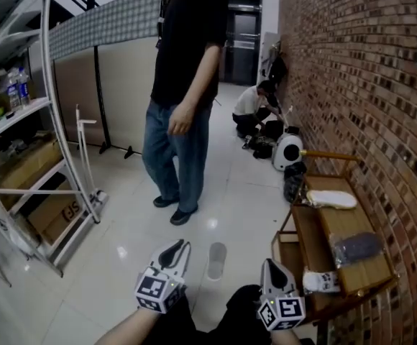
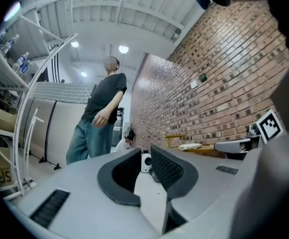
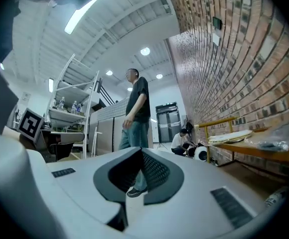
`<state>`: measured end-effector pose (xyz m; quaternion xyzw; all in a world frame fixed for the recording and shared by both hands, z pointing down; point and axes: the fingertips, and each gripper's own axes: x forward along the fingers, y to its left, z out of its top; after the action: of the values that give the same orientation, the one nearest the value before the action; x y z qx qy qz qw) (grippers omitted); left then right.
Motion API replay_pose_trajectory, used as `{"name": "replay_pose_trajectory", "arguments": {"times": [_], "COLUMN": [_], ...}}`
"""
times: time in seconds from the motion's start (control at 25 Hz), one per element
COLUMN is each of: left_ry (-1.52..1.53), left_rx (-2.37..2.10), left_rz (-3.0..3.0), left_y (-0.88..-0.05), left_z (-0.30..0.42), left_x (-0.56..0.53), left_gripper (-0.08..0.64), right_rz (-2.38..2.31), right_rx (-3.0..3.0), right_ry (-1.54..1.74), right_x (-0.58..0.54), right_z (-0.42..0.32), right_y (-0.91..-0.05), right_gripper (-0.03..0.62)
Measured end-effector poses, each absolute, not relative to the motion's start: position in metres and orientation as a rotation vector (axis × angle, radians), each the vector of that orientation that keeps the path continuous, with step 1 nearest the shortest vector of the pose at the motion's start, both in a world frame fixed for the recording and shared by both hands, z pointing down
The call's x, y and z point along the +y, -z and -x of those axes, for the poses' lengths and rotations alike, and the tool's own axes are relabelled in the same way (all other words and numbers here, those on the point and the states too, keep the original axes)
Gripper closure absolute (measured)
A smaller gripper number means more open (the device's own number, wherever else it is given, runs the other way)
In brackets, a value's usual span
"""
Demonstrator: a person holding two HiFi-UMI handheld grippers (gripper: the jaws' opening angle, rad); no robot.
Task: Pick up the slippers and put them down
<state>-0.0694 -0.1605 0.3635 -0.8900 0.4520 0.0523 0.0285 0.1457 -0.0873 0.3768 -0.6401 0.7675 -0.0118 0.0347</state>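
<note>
A grey slipper (image 1: pixel 216 260) lies on the pale floor between my two grippers. On the wooden shoe rack (image 1: pixel 370 272) by the brick wall rest a white slipper (image 1: pixel 331 199) and a dark grey one (image 1: pixel 357 247); the white slipper (image 3: pixel 229 136) also shows in the right gripper view. My left gripper (image 1: pixel 176 252) is raised over the floor, roughly level, with a narrow gap between its jaws and nothing in it (image 2: pixel 145 151). My right gripper (image 1: pixel 272 268) hangs beside the rack's near corner, its tips touching and empty (image 3: pixel 141 149).
A person in a black shirt and jeans (image 1: pixel 183 99) stands on the floor just ahead. Another person (image 1: pixel 254 110) crouches by the wall next to a white appliance (image 1: pixel 288 150). A white metal shelf unit (image 1: pixel 29 164) with boxes fills the left side.
</note>
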Motion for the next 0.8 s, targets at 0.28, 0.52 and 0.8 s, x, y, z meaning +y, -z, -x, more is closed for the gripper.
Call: {"name": "replay_pose_trajectory", "arguments": {"times": [0.28, 0.52, 0.8], "left_ry": [-0.222, -0.254, -0.187], "left_rx": [1.480, 1.573, 1.540], "left_rz": [2.663, 2.627, 2.611], "left_y": [-0.360, -0.367, -0.371], "left_z": [0.146, 0.175, 0.175], "left_x": [-0.118, -0.094, -0.079], "left_gripper": [0.494, 0.494, 0.494], "right_rz": [1.909, 1.932, 1.951], "right_rx": [2.382, 2.350, 2.333], "right_ry": [-0.060, -0.047, -0.089], "right_x": [-0.049, -0.032, -0.028], "right_z": [-0.153, -0.158, -0.151], "right_y": [-0.378, -0.388, -0.386], "right_gripper": [0.583, 0.583, 0.583]}}
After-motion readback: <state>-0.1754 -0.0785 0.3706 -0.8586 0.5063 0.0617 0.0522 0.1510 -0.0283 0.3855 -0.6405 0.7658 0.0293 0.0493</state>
